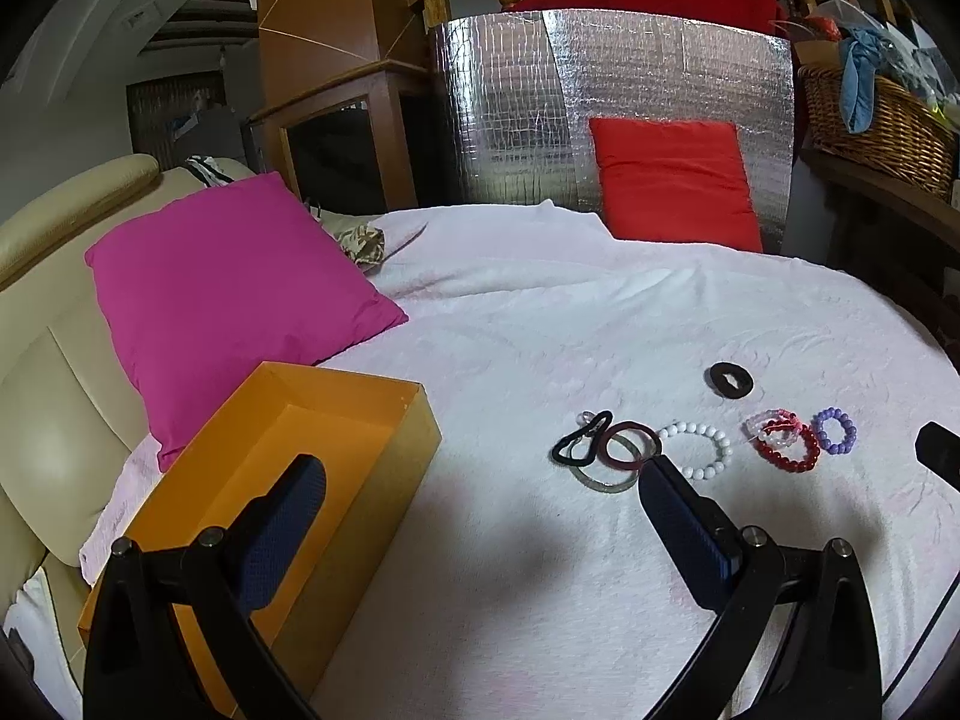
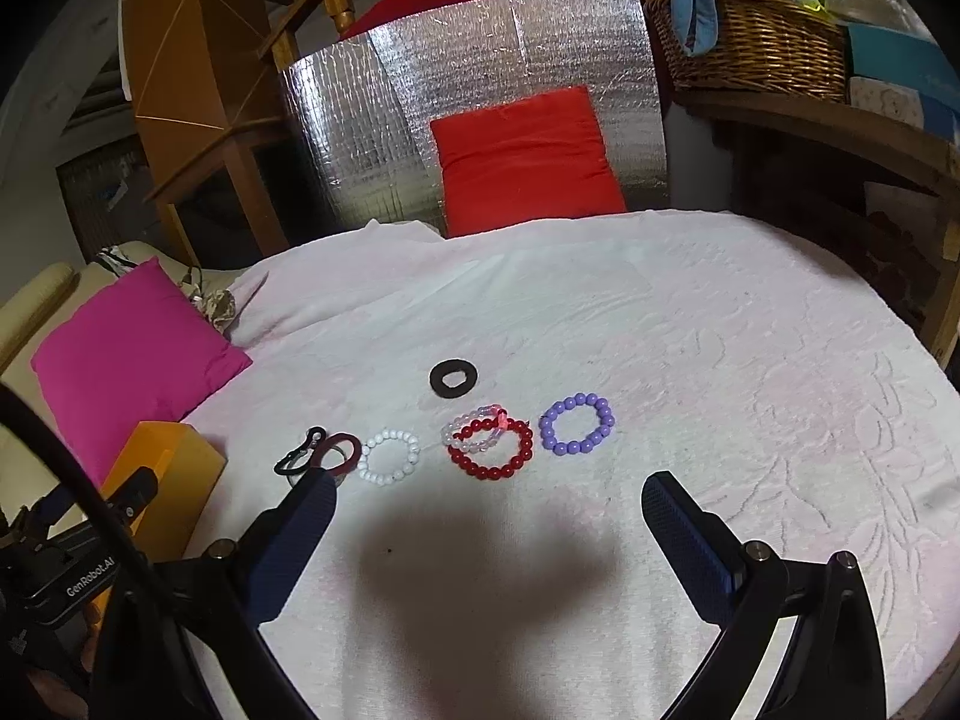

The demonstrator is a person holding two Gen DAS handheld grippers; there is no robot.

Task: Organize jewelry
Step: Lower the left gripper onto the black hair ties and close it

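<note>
Several bracelets lie in a row on the white blanket [image 2: 690, 324], at twelve o'clock from the right gripper [image 2: 489, 507]. Left gripper [image 1: 483, 492] and right both gape wide, empty. Orange box [image 1: 384, 420] waits at nine o'clock. Red bead bracelet [image 2: 516, 461] overlaps a clear bracelet [image 2: 459, 429]; purple bracelet [image 2: 576, 424] lies apart. Beads look light, slippery: pinch across one strand.
</note>
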